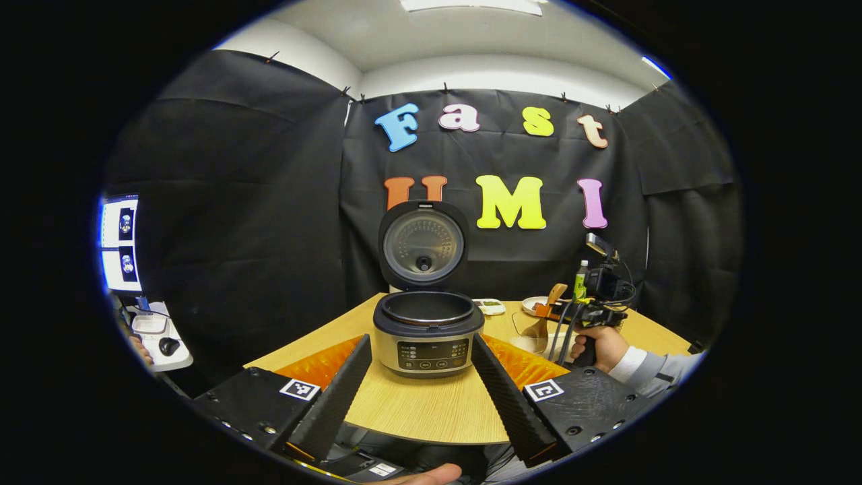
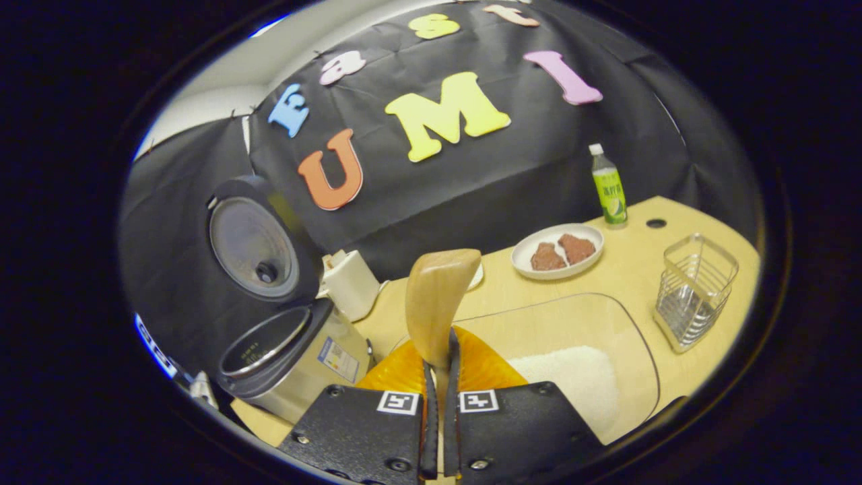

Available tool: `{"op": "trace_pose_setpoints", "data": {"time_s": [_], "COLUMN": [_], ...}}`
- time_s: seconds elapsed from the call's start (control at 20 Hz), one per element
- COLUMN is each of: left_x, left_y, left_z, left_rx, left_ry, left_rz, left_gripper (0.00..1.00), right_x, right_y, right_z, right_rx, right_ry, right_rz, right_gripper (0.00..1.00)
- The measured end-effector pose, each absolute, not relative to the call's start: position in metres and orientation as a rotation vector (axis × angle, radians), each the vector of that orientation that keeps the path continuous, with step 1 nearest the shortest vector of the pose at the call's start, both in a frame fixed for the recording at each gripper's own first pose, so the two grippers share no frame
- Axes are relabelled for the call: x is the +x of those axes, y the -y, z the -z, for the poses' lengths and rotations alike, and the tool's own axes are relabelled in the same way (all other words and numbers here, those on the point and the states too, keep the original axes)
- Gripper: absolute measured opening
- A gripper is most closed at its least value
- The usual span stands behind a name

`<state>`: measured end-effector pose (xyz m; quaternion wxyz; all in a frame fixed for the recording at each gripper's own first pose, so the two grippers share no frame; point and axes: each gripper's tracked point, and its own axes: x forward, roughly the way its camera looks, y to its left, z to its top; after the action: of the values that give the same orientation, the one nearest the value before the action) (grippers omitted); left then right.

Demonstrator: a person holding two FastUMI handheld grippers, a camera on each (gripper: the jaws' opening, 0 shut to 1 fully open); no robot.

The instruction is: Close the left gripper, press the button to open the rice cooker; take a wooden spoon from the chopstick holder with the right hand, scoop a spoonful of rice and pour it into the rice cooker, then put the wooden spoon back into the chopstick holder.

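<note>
The rice cooker (image 1: 428,333) stands on the wooden counter (image 1: 431,411) with its lid (image 1: 423,244) swung upright and the pot open. The left gripper (image 1: 421,387) hangs in front of it, its fingers (image 1: 337,397) spread wide, the cooker's control panel framed between them but not touched. Off to the side, a hand (image 1: 599,347) holds the right gripper (image 2: 439,377) over a clear glass bowl (image 2: 633,337) with white rice (image 2: 572,384) in it. Its fingers (image 2: 428,404) are pressed narrow on the handle of the wooden spoon (image 2: 436,296), whose bowl rises just above the fingertips. The wire chopstick holder (image 2: 693,289) sits beyond the glass bowl, well apart from the spoon. Farther back are a plate (image 2: 557,250) of brown food and a green bottle (image 2: 609,188).
</note>
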<state>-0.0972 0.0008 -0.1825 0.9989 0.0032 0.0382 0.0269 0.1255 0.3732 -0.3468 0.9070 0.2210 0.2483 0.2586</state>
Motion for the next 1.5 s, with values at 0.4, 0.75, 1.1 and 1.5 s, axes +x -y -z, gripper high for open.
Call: {"op": "trace_pose_setpoints", "data": {"time_s": [0.4, 0.75, 1.1, 1.5], "left_x": [-0.098, -0.097, -0.096, -0.097], "left_y": [0.005, 0.008, 0.009, 0.009], "left_z": [0.181, 0.183, 0.186, 0.183], "left_rx": [-0.03, -0.018, 0.002, 0.012], "left_ry": [-0.077, -0.088, -0.098, -0.098], "left_rz": [-0.035, -0.035, -0.037, -0.042], "left_gripper": [0.95, 0.95, 0.95, 0.95], "right_x": [0.131, 0.143, 0.149, 0.154], "right_y": [-0.353, -0.302, -0.261, -0.246], "right_z": [0.334, 0.323, 0.292, 0.268], "right_rx": [0.752, 1.006, 1.468, 1.655], "right_ry": [-0.618, -0.607, -0.61, -0.615], "right_rz": [-0.524, -0.452, -0.477, -0.462], "right_gripper": [0.08, 0.08, 0.08, 0.08]}}
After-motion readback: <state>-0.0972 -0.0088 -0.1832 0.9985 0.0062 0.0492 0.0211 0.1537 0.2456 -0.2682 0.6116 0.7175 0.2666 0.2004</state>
